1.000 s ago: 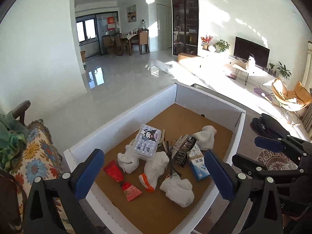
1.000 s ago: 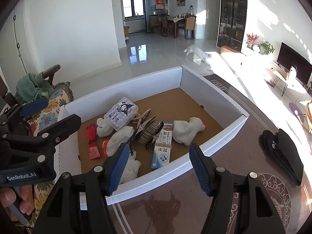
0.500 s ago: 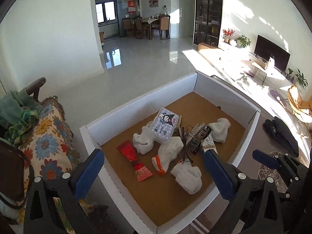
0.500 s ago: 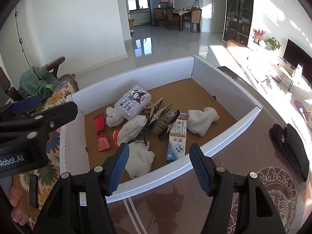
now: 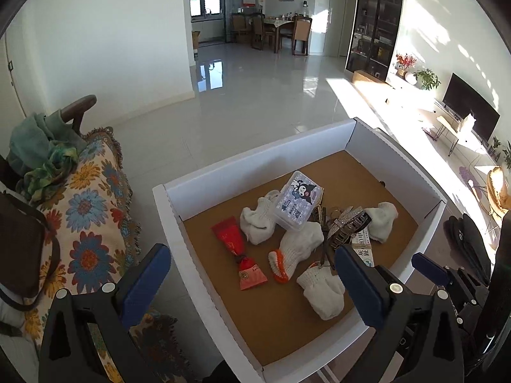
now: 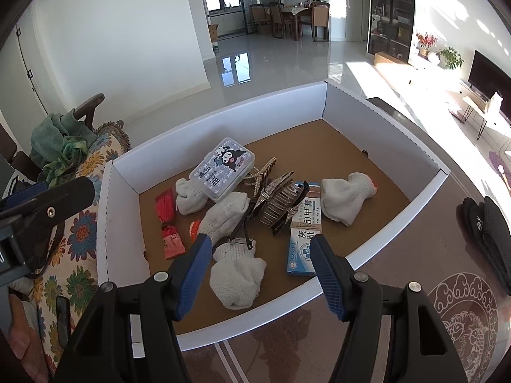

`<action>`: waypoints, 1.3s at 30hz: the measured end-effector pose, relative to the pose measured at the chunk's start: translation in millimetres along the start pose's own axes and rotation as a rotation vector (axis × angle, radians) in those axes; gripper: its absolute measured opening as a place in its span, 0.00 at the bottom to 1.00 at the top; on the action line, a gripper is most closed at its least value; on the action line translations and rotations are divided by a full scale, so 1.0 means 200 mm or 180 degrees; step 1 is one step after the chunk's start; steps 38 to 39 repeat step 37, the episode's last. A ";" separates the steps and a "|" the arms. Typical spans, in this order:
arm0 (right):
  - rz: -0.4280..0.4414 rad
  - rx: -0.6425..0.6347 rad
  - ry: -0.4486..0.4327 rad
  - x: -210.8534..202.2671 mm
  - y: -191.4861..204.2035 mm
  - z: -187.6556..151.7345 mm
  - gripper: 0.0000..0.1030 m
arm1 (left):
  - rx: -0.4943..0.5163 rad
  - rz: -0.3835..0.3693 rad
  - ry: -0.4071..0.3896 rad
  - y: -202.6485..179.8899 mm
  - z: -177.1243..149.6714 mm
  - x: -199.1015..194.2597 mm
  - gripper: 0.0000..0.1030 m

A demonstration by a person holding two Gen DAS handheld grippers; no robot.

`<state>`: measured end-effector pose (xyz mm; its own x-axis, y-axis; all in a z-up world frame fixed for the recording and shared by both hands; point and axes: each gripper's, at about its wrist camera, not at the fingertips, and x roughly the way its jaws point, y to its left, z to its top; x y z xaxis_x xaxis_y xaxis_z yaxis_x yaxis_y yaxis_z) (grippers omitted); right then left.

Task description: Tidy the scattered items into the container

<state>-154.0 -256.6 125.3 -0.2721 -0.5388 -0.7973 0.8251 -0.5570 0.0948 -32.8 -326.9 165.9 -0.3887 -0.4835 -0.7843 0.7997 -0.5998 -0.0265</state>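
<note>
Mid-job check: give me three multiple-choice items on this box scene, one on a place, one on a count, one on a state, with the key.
1. Where does the cartoon-print plastic case lie?
A. on the floor
B. inside the white box, partly on a white glove
C. on the sofa

2. How many white gloves are in the box?
A. two
B. four
C. six

3. How are the right tongs?
A. open, empty
B. shut on a glove
C. shut on the red packet

Key: B, the case overlaps a glove in the box; B, four show; A, pads apart with nothing between.
</note>
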 end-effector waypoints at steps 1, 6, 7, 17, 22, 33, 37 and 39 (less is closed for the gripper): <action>0.0002 -0.0018 0.0016 0.00 0.01 0.01 0.63 | -0.0023 -0.0004 0.0019 0.01 0.00 0.01 1.00; -0.0049 -0.0122 0.0146 0.02 0.04 0.06 0.63 | -0.0041 -0.0047 0.0081 0.00 0.01 0.03 1.00; -0.0060 -0.0134 0.0171 0.02 0.04 0.07 0.63 | -0.0046 -0.0057 0.0090 0.00 0.01 0.03 1.00; -0.0099 -0.0226 0.0343 0.06 0.06 0.05 0.63 | -0.0075 -0.0015 0.0144 0.02 0.00 0.07 1.00; -0.0126 -0.0382 0.0424 0.09 0.11 0.06 0.63 | -0.0133 -0.0003 0.0156 0.06 -0.02 0.10 1.00; -0.0115 -0.0463 0.0310 0.06 0.12 0.14 0.63 | -0.0198 -0.0142 0.0144 0.07 0.01 0.11 1.00; -0.0153 -0.0436 0.0267 0.07 0.09 0.16 0.63 | -0.0205 -0.0381 -0.0011 0.03 0.06 0.09 1.00; -0.0153 -0.0436 0.0267 0.07 0.09 0.16 0.63 | -0.0205 -0.0381 -0.0011 0.03 0.06 0.09 1.00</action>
